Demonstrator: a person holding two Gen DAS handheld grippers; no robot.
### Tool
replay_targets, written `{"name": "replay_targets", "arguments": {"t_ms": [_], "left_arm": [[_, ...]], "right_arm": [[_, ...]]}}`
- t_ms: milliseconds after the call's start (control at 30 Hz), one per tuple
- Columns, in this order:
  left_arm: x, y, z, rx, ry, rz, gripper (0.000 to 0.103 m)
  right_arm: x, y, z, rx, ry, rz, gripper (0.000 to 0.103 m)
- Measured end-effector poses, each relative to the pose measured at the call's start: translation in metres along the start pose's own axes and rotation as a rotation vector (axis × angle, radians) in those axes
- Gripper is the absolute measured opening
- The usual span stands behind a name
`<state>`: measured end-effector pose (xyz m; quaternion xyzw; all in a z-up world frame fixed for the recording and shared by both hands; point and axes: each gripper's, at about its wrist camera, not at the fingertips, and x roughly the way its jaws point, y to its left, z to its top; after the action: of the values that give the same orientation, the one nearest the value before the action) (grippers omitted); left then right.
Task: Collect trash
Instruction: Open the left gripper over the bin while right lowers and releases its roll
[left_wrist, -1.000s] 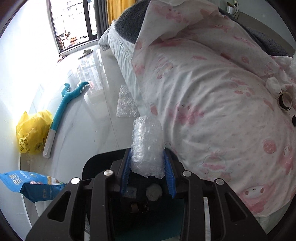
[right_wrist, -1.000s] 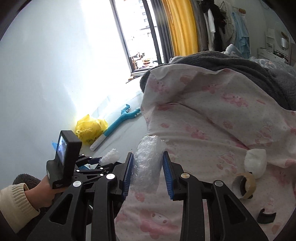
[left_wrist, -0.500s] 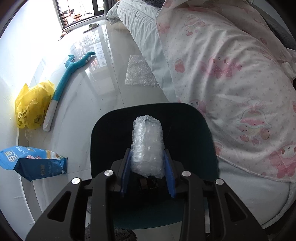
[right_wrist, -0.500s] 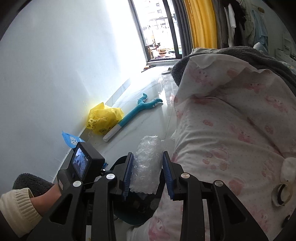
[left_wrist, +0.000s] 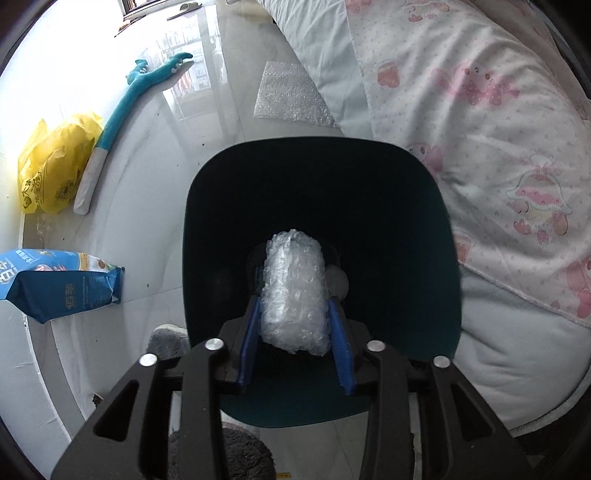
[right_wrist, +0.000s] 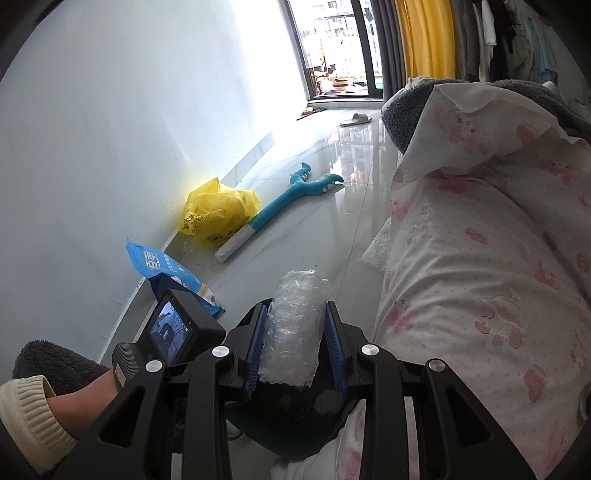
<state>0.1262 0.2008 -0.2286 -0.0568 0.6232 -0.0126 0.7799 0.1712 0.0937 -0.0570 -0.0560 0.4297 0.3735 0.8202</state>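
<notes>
Bubble wrap roll (left_wrist: 294, 291) sits between the left gripper (left_wrist: 295, 314)'s blue pads while its jaws are opening, directly above the dark teal bin (left_wrist: 424, 229). Right gripper (right_wrist: 294, 334) pinches a second bubble wrap wad (right_wrist: 295, 328) firmly; beneath its jaws lies the same bin's rim.

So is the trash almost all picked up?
Partly. The dark teal bin already holds scraps. The left tool is opening over it, a clear bubble-wrap roll still between its blue fingers. The right tool grips a second bubble-wrap roll. A flat bubble-wrap sheet still lies on the floor.
</notes>
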Motion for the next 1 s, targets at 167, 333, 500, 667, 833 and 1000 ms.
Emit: {"name": "replay_targets", "arguments": {"t_ms": [167,333,500,667,833,1000], "left_arm": [[-0.011,0.005,-0.005,0.012,-0.032,-0.010,0.076],[-0.028,0.012,-0.010,0.021,-0.093,0.030,0.085],[-0.049,0.027,-0.010,-0.020,-0.159,0.005,0.086],[-0.073,0.038,-0.014,-0.028,-0.240,-0.013,0.086],[-0.093,0.050,-0.018,-0.056,-0.317,-0.015,0.086],[-0.115,0.059,-0.020,-0.063,-0.401,-0.001,0.088]], "right_arm": [[0.017,0.003,-0.003,0.000,0.041,-0.007,0.032],[0.038,0.005,-0.007,0.008,0.089,-0.016,0.032],[0.055,0.014,-0.009,0.004,0.122,-0.020,0.032],[0.074,0.023,-0.012,-0.006,0.163,-0.030,0.032],[0.101,0.028,-0.019,0.008,0.218,-0.042,0.032],[0.119,0.027,-0.027,0.029,0.261,-0.046,0.032]]}}
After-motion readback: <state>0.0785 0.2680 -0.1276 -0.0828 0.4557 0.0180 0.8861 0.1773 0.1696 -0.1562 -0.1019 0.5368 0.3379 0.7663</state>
